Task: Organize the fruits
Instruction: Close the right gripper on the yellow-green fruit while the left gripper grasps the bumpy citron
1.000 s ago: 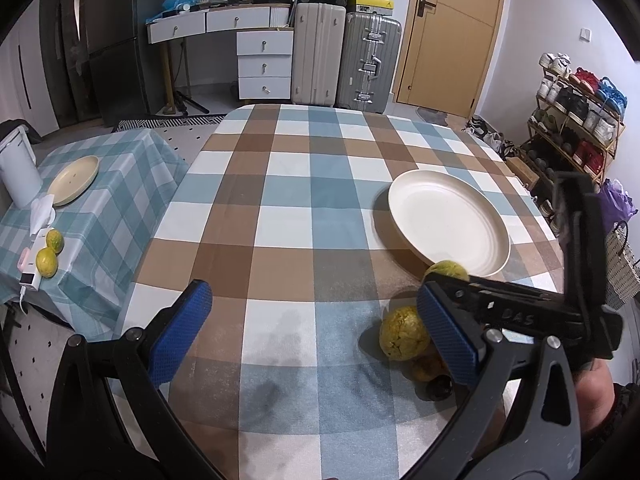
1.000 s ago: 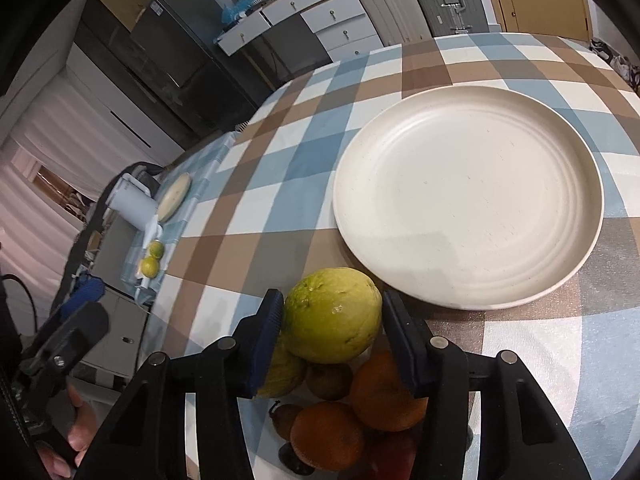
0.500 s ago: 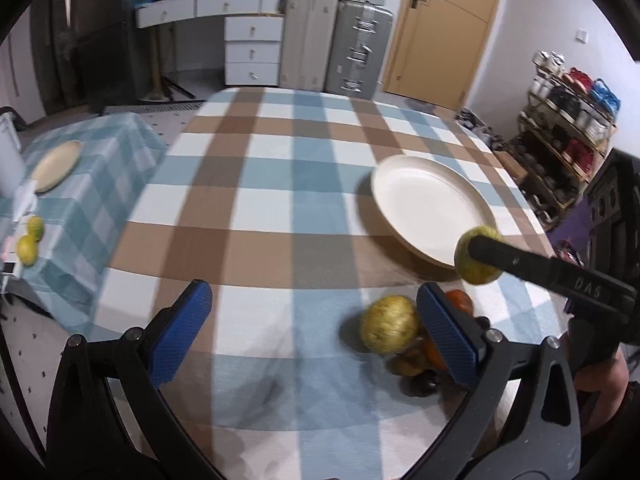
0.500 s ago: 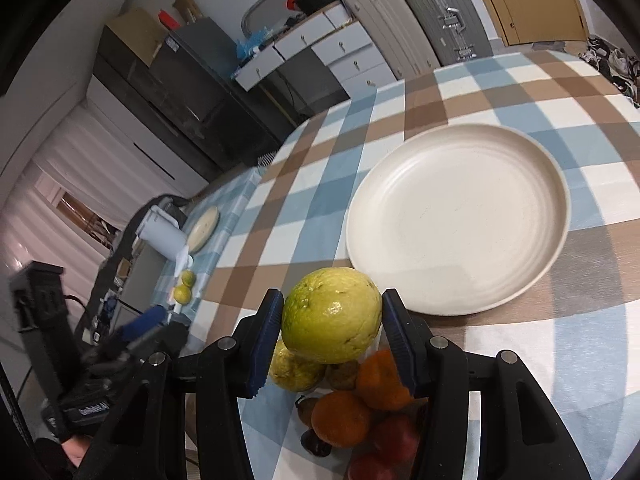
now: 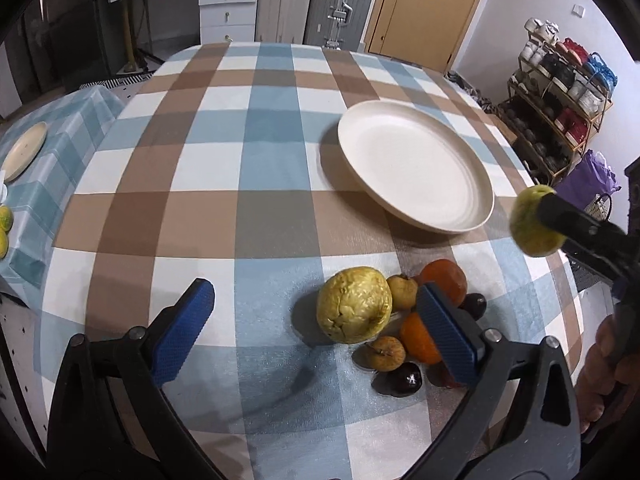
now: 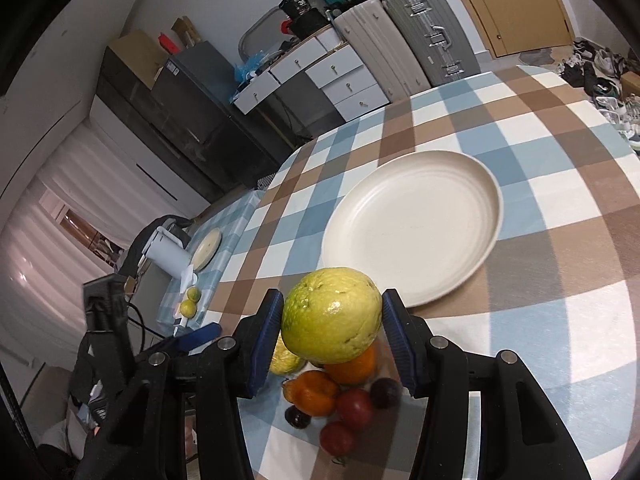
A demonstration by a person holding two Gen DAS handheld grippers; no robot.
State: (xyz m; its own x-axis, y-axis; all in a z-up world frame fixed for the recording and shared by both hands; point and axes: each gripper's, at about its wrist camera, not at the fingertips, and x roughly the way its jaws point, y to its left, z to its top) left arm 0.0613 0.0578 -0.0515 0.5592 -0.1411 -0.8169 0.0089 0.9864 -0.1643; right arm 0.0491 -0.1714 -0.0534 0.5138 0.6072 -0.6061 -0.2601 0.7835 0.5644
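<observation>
My right gripper (image 6: 332, 332) is shut on a green-yellow guava (image 6: 331, 322) and holds it in the air above the fruit pile; the guava also shows in the left wrist view (image 5: 530, 222), right of the plate. The cream plate (image 5: 416, 168) lies empty on the checkered table; it also shows in the right wrist view (image 6: 412, 224). A pile of fruit sits near the table's front: a large yellow guava (image 5: 354, 306), oranges (image 5: 446, 280), small brownish fruits (image 5: 386, 354) and dark plums (image 5: 400, 378). My left gripper (image 5: 312, 328) is open and empty, low over the table beside the pile.
A lower side table (image 5: 44, 152) with a small plate (image 5: 24, 150) and green fruits (image 5: 5, 220) stands at left, along with a white kettle (image 6: 166, 254). Suitcases (image 5: 340, 0), drawers and a door are beyond the table. A shoe rack (image 5: 560, 92) is at right.
My right gripper has lifted the green-yellow guava up off the pile and higher above the table. My left gripper has drawn back toward the near edge, staying open.
</observation>
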